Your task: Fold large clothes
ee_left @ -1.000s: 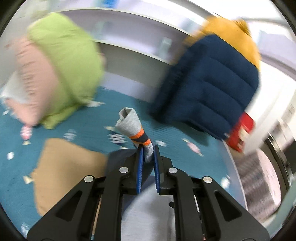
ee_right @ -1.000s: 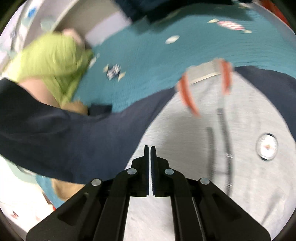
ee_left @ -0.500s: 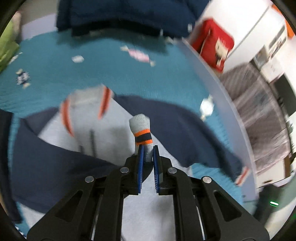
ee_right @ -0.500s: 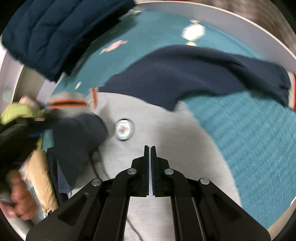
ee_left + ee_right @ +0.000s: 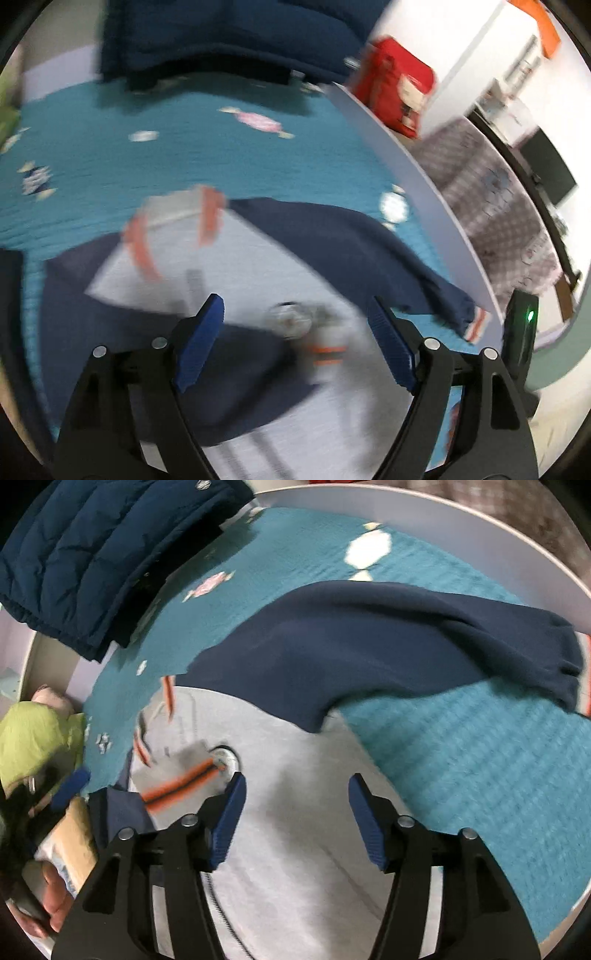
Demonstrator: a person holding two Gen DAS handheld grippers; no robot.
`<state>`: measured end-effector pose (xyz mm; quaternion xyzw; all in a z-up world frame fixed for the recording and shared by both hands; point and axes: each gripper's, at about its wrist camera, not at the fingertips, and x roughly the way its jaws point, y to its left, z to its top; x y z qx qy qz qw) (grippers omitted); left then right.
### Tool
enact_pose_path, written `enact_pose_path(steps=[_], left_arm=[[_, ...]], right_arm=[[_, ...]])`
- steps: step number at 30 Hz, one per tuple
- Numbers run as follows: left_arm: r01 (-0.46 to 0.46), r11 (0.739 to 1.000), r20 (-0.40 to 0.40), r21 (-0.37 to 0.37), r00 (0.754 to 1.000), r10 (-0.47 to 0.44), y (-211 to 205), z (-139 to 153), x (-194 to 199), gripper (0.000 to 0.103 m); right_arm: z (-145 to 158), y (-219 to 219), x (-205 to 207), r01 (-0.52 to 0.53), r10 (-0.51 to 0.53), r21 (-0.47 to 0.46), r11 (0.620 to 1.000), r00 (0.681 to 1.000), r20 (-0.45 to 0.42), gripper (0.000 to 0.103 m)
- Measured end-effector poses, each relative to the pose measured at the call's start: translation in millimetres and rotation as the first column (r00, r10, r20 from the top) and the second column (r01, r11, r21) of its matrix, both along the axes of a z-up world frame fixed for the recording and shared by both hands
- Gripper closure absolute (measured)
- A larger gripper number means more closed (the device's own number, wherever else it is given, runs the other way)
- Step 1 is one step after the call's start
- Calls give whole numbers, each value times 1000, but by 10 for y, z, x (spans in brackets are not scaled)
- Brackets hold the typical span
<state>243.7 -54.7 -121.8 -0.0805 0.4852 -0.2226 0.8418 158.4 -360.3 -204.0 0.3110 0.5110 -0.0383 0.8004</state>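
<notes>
A grey sweater with navy sleeves and orange-striped collar lies flat on the teal bedspread. Its left sleeve is folded over the chest, and the grey cuff with orange stripes rests by the round chest badge. My left gripper hovers over that cuff with its jaws opening wide, pads clear of it. My right gripper is over the grey body, jaws opening, nothing between them. The other navy sleeve stretches out to the bed's edge.
A navy puffer jacket lies at the head of the bed, and a green garment is at the left. A red bag stands beyond the white bed rim. A hand holds the left gripper.
The left gripper carried the striped cuff down over the sweater's chest and let it go. Both grippers went from shut to wide open. The right gripper swung over the grey body.
</notes>
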Motion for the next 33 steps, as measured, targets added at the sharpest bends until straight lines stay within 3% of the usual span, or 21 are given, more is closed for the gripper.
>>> enact_pose_path(steps=[4,6,8,11,14,15,16,18,21,25,28,33], left_arm=[[-108,994,-42,19,993,109,618,-55,-48,22],[-176,978,-40,115,983,181,950,-178,-132,22],[-230,949,-54,214,968,247,1198,-372,-179,22],[-301,909,-146,290,924,353,1579,-735,-272,22],[-350,906,-199,238,895,398,1811,-986,-334,23],[-360,906,-227,222,885,407,1857,-1083,-333,29],[-358,911,-261,204,877,403,1891,-1180,-330,53],[-361,911,-288,198,867,406,1910,-1306,-349,76],[-396,907,-286,143,861,421,1964,-1315,-405,77],[-416,903,-306,106,850,428,2038,-1267,-412,77],[-399,908,-304,127,856,419,2023,-1298,-394,76],[-391,907,-286,157,861,421,1949,-1283,-402,76]], right_arm=[[2,220,184,-69,69,-2,998,997,-33,37],[-20,397,249,-125,121,-42,991,989,-90,30],[-144,527,286,-171,155,-98,980,976,-156,30],[-463,513,213,-149,93,-180,972,953,-288,30],[-534,457,73,-117,80,-137,984,966,-247,30],[-520,455,57,-113,80,-140,984,972,-222,44],[-508,436,44,-98,66,-149,984,976,-206,69],[-467,397,40,-98,67,-143,985,977,-204,88],[-424,393,79,-143,109,-143,979,969,-223,89],[-282,288,44,-96,81,-59,994,974,-212,86],[-246,357,10,-134,123,-34,990,969,-214,86],[-491,401,44,-126,114,-21,992,951,-289,85]])
